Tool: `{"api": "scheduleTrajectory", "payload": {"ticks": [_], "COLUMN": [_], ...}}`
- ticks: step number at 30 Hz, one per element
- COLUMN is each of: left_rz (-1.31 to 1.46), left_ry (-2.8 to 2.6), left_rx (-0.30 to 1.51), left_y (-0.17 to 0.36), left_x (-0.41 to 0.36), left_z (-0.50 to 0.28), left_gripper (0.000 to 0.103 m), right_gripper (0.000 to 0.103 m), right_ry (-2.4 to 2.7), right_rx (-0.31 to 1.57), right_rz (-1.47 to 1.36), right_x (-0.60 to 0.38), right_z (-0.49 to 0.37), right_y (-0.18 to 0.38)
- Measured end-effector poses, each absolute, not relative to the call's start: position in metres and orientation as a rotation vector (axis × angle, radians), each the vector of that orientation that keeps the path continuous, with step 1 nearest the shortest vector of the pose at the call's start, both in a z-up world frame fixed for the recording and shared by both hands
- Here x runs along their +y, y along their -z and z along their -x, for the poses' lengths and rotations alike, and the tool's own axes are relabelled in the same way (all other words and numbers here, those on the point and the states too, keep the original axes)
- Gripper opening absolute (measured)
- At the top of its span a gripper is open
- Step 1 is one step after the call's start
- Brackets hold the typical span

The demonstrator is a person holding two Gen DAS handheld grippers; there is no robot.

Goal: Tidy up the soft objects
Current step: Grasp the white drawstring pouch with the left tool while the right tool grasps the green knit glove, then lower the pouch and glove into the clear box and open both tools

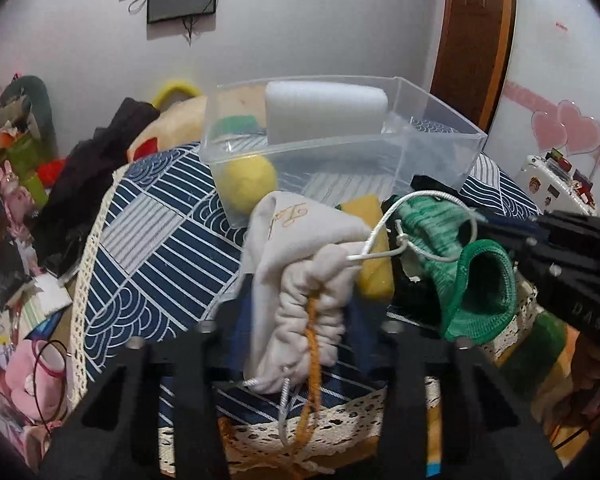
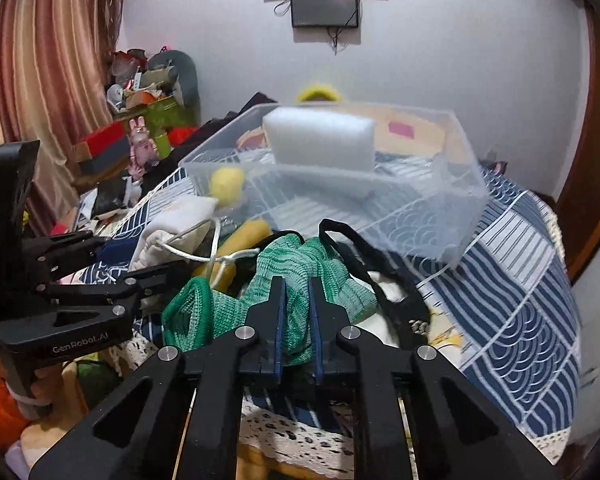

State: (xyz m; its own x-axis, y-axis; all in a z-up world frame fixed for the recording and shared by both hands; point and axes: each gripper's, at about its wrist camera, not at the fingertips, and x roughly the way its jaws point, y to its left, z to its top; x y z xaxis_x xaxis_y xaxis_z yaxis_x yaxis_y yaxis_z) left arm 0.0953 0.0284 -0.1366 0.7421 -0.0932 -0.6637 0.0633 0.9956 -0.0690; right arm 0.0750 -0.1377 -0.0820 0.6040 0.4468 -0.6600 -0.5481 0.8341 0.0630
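My right gripper pinches green glove; left gripper wide around drawstring pouch. Risk: white cord snags glove on lift.

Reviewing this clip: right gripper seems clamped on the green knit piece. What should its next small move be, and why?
Probably lift the green knit glove and carry it toward the clear plastic bin. The right gripper is shut on the glove, while the bin behind already holds a white foam block and a yellow ball. A white cord lies close, so lift slowly.
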Motion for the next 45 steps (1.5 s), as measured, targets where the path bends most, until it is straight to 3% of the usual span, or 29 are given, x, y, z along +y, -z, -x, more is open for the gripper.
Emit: {"api": "scheduleTrajectory", "payload": {"ticks": [3, 17, 29, 45], "left_rz": [0.044, 0.049, 0.081, 0.076], "left_ry": [0.084, 0.067, 0.066, 0.027], "left_rx": [0.711, 0.538, 0.464, 0.613], "left_y": [0.131, 0.069, 0.036, 0.085], "left_x": [0.029, 0.036, 0.044, 0.042], "left_z": [-0.09, -0.071, -0.119, -0.209], "left_gripper": [0.026, 0.025, 0.025, 0.025], "right_gripper": [0.009, 0.009, 0.009, 0.009], "right_ry": [-0.568, -0.504, -0.396, -0.358], "right_rx": [0.686, 0.53, 0.435, 0.587], "right_rz": [0.149, 0.046, 0.028, 0.155], "right_x": [-0.144, -0.177, -0.173, -0.143], "right_z": [-0.069, -0.074, -0.115, -0.162], "right_y": [0.072, 0.021, -0.002, 0.048]}}
